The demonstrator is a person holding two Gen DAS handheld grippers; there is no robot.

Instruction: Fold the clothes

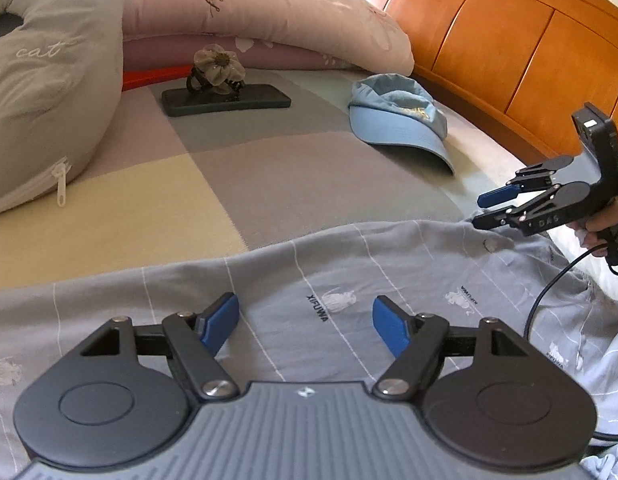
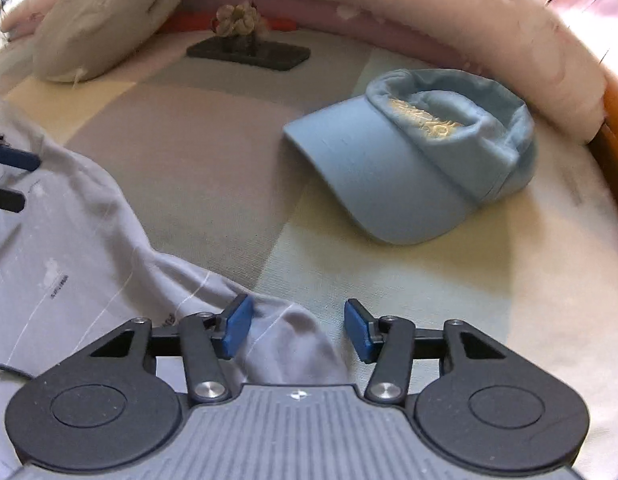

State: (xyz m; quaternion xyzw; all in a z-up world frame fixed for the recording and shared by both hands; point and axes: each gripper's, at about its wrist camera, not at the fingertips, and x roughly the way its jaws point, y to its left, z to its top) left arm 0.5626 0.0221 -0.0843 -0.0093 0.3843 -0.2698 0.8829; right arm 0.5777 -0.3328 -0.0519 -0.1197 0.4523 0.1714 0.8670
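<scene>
Grey printed garment [image 1: 349, 280] lies spread on the bed [image 1: 269, 184], long axis running left to right under both grippers. Right gripper [image 2: 297, 328], jaws apart, sits over the garment's right corner, fabric bunched between the pads but unpinched. Left gripper [image 1: 305, 324], jaws wide, hovers mid-cloth, gripping nothing. Right is nearer an edge.

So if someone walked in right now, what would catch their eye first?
Probably the light blue cap lying on the checked bedspread, right of the grey printed garment. Behind it, a dark phone carries a flower hair clip. Both the left gripper and right gripper stand open over the garment.
</scene>
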